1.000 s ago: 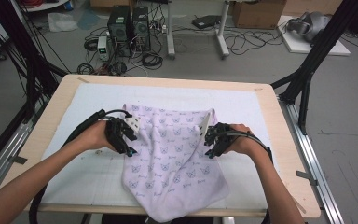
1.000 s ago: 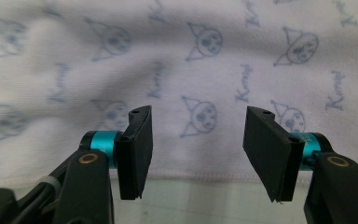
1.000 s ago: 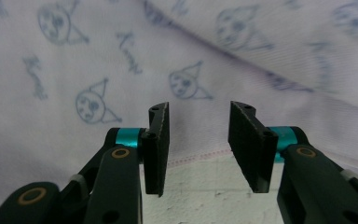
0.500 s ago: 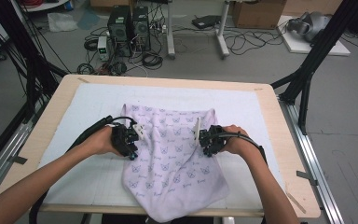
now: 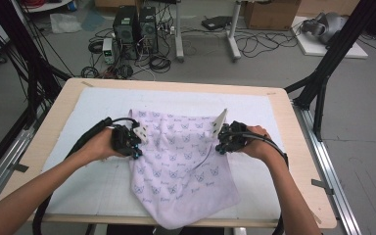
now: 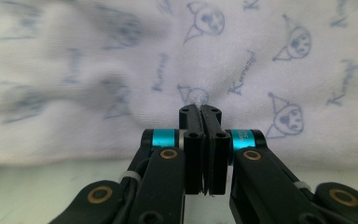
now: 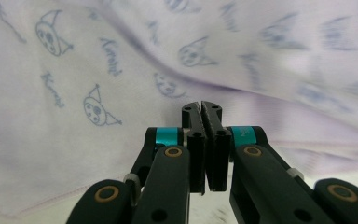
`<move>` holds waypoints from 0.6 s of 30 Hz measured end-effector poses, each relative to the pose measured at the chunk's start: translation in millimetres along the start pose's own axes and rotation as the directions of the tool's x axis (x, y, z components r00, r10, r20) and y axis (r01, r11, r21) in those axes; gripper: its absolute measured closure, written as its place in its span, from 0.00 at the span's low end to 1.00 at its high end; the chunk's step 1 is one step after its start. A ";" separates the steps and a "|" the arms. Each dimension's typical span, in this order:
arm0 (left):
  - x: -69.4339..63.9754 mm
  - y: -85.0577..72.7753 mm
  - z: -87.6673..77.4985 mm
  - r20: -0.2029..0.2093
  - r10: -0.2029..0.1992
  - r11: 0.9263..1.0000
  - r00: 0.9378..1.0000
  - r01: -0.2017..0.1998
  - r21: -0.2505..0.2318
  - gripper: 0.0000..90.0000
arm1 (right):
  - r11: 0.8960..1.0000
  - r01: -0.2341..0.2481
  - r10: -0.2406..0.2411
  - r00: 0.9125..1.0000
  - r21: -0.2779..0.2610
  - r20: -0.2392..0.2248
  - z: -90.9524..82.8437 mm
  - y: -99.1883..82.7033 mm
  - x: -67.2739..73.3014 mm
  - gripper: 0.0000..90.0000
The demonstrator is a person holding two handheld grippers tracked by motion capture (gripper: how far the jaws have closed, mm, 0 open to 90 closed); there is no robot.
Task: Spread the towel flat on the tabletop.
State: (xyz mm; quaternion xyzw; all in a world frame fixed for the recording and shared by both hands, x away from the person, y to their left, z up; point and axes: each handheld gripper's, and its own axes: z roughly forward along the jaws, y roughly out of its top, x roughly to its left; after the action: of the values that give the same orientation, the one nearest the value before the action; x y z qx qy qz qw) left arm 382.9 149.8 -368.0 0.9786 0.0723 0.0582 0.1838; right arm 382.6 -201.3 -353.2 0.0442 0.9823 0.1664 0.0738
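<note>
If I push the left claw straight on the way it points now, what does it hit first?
The lilac printed cloth. The left claw is shut with its tips already at the fabric, which spreads right behind them; whether a fold is pinched is hard to tell.

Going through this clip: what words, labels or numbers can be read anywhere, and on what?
"Kuromi": my best reading of the small script word repeated between the cartoon faces on the lilac cloth; the letters are soft.
Tiny print on the teal band of the right gripper: too small to read.
Nothing else legible.
</note>
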 end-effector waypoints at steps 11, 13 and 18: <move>22.2 -16.0 -66.4 -0.029 -0.033 0.987 0.999 0.029 -0.156 0.97 | 0.967 -0.050 0.064 0.997 -0.249 0.048 -51.5 -15.5 0.5 0.99; 17.4 -16.4 -74.3 -0.033 -0.010 0.987 0.999 0.005 -0.159 0.97 | 0.962 -0.026 0.041 0.998 -0.271 0.049 -57.9 -15.3 6.6 0.99; 15.9 -12.5 -89.2 -0.055 -0.006 0.982 0.998 -0.005 -0.191 0.97 | 0.928 -0.016 0.031 0.999 -0.373 0.037 -71.0 -14.5 11.4 0.99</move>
State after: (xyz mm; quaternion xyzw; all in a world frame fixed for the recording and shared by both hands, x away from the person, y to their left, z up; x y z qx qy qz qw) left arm 384.5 195.2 -288.7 0.9544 0.0717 0.0917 0.2748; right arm 359.2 -236.4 -293.3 0.0447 0.9306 0.3496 0.0994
